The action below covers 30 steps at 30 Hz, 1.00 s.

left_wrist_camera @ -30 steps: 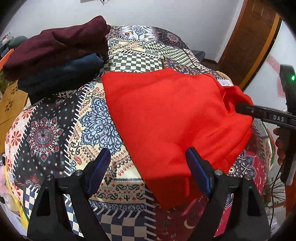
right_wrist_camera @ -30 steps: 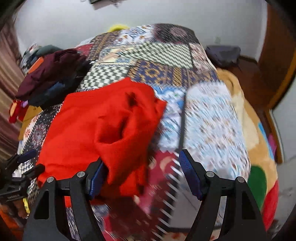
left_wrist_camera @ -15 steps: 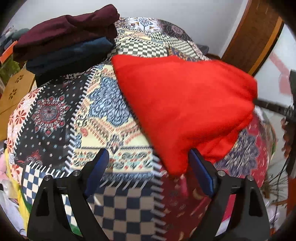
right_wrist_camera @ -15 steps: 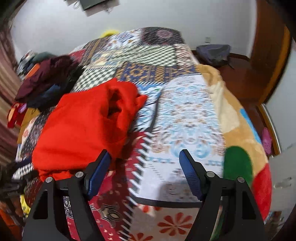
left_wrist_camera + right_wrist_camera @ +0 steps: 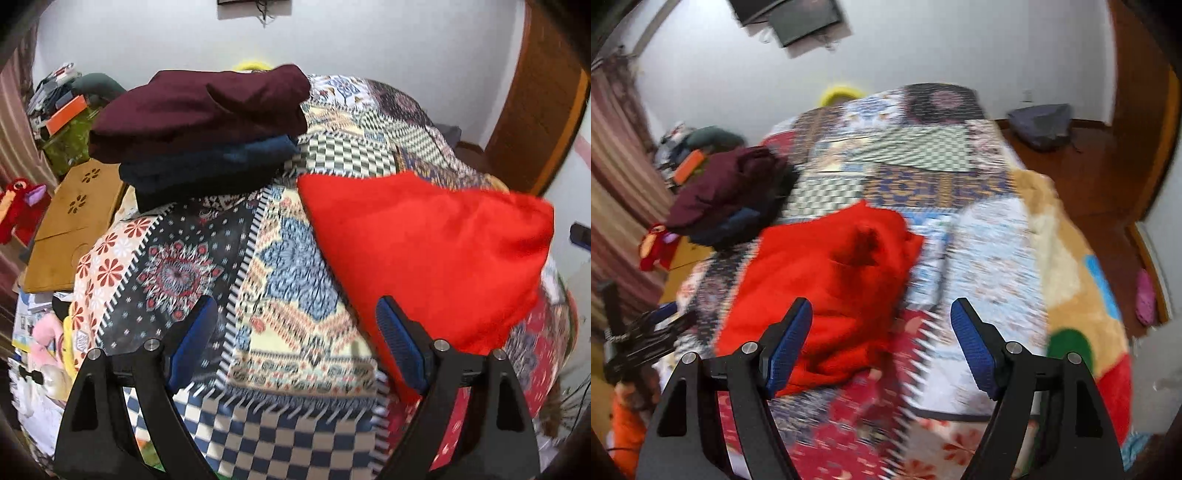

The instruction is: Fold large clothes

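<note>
A soft, fleecy red garment (image 5: 424, 254) lies folded into a rough wedge on the patchwork bedspread (image 5: 295, 295) of the bed, its fabric thick and slightly rumpled, with a dark crease showing near its far end in my right wrist view. My left tool (image 5: 295, 336) hangs over the quilt with its blue ribbed pads spread wide, gripping nothing; the right pad sits just in front of the garment's near edge. My right tool (image 5: 881, 343) is likewise spread apart and empty, the garment under its left finger. Behind, a maroon garment (image 5: 199, 107) is stacked on a navy garment (image 5: 210, 162) near the bed's far left edge. Bare quilt stretches to the right of the red piece.
</note>
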Each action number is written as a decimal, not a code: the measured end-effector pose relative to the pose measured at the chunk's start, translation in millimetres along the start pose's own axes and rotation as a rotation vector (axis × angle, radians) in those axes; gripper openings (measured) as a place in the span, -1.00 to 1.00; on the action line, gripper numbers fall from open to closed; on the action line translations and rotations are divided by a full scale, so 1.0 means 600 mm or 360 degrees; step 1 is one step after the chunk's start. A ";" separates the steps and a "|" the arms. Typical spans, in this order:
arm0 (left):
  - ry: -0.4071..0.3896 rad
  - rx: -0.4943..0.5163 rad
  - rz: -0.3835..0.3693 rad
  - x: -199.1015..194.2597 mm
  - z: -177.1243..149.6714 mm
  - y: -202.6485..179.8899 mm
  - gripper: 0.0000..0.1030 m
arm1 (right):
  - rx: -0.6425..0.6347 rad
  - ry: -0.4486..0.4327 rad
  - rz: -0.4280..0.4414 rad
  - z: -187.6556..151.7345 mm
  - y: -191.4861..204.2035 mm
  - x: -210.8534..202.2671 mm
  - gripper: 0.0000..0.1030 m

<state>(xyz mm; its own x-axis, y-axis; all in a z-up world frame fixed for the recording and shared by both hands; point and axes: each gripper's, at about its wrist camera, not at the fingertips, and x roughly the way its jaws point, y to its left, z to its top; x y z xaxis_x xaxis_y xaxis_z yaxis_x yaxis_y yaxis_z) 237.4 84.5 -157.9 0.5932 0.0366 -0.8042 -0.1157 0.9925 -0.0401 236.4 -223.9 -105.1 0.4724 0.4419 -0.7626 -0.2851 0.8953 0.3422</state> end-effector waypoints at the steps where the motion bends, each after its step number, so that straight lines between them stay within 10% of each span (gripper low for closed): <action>1: 0.0000 -0.0021 -0.0020 0.004 0.008 0.002 0.71 | -0.0003 0.0018 0.0035 0.005 0.007 0.008 0.44; 21: 0.0625 -0.0798 -0.1002 0.194 0.006 0.018 0.74 | 0.0256 0.0597 0.0376 0.021 -0.036 0.225 0.45; 25: 0.0620 -0.0790 -0.1031 0.206 0.015 0.010 0.74 | 0.0204 0.0607 0.0355 0.026 -0.023 0.244 0.45; 30: 0.0613 -0.0761 -0.1035 0.218 0.030 -0.015 0.69 | 0.0220 0.0609 0.0361 0.026 -0.026 0.246 -0.08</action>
<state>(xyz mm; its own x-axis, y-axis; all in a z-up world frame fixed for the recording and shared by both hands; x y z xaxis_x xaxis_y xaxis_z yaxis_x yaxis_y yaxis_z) 330.4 82.3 -251.8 0.3587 -0.6434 -0.6763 -0.2205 0.6456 -0.7312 323.4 -171.8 -214.2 0.0618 0.5984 -0.7988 -0.2193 0.7889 0.5740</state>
